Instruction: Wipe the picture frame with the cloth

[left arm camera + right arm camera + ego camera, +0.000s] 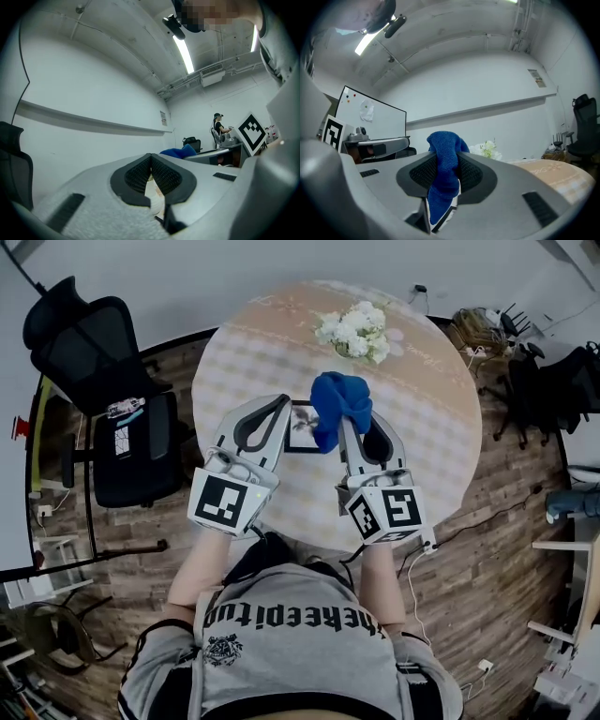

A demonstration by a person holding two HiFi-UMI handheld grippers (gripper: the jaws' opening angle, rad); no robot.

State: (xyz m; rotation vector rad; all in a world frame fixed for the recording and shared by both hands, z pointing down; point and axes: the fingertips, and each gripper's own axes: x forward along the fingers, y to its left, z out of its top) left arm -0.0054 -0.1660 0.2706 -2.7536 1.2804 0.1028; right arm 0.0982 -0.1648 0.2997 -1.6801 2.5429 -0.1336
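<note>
A small dark picture frame (301,428) lies on the round table (422,418), between my two grippers. My left gripper (283,403) is at the frame's left edge. In the left gripper view its jaws are closed at the tips (151,161), with the pale picture and its dark edge (156,193) caught just behind them. My right gripper (351,427) is shut on a blue cloth (338,405). The cloth bunches over the fingertips and hangs over the frame's right side. In the right gripper view the cloth (444,176) is pinched between the black pads.
A vase of white flowers (356,332) stands on the far side of the table, behind the frame. A black office chair (103,399) is at the table's left. Cables and dark gear (525,371) lie on the wooden floor to the right.
</note>
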